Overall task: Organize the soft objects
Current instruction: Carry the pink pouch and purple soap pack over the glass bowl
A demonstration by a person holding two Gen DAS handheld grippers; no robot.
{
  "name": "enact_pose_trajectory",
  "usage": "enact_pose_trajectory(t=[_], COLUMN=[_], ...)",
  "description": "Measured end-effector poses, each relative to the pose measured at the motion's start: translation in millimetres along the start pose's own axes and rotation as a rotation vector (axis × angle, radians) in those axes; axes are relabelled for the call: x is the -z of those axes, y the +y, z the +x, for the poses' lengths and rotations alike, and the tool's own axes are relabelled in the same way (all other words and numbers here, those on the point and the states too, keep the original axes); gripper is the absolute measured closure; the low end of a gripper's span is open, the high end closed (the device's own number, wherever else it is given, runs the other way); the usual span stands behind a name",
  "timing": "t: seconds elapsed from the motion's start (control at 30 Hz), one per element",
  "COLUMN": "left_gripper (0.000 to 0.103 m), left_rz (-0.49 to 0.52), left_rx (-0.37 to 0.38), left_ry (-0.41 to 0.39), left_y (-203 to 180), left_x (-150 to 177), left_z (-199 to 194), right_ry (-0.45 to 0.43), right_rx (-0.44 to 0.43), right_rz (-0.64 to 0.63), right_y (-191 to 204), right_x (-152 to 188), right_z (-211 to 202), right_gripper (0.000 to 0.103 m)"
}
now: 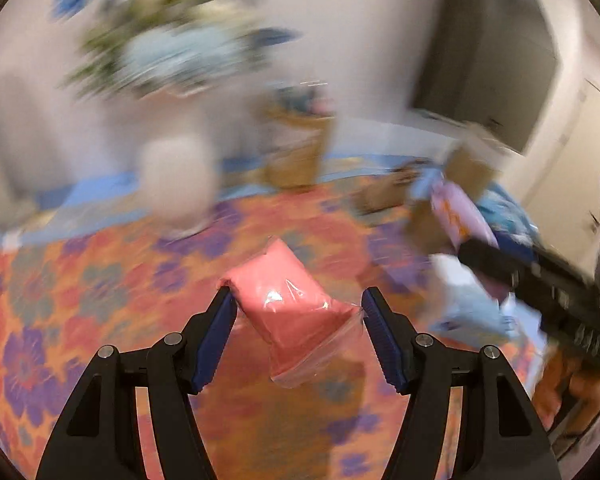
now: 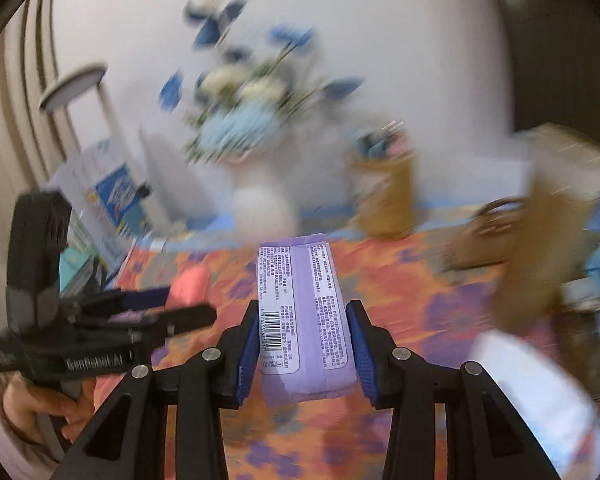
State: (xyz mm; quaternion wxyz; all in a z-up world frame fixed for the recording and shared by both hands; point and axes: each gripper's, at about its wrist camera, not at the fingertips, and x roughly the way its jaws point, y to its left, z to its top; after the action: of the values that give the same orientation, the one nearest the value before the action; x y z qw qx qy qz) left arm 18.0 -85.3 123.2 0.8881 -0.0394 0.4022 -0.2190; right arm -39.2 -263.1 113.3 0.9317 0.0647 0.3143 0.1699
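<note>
My left gripper (image 1: 296,300) is shut on a pink soft pack in clear wrap (image 1: 292,312), held above the flowered cloth (image 1: 80,320). My right gripper (image 2: 302,312) is shut on a purple tissue pack (image 2: 304,320) with a barcode label, held lengthwise between the blue pads. In the right wrist view the left gripper (image 2: 152,308) and its pink pack (image 2: 190,284) show at the left, with the hand under it. In the left wrist view the right gripper (image 1: 540,288) and its purple pack (image 1: 456,212) show at the right. Both views are blurred by motion.
A white vase of blue and white flowers (image 2: 256,128) stands at the back. A brown paper bag (image 2: 384,196) and a brown handbag (image 2: 488,236) stand behind. White and blue packs (image 1: 472,304) lie at the right. Boxes (image 2: 112,196) are at the left.
</note>
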Motion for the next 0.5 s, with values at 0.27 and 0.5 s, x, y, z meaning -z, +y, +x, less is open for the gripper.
enact_pose_trajectory(t=[0.27,0.5], left_gripper=[0.041,0.041], left_rz=[0.217,0.320], left_rx=[0.185,0.230], left_ry=[-0.037,-0.071], left_y=[-138.6,-230.7], left_x=[-32.8,-57.4], left_z=[34.4,79.2], right_ry=[-0.122,-0.144], right_rx=[0.179,0.368], right_rz=[0.124,0.286], right_y=[-113.7,-215.7], right_x=[-30.0,-31.3], right_z=[-89.8,-134.1], right_gripper=[0.062,0.062])
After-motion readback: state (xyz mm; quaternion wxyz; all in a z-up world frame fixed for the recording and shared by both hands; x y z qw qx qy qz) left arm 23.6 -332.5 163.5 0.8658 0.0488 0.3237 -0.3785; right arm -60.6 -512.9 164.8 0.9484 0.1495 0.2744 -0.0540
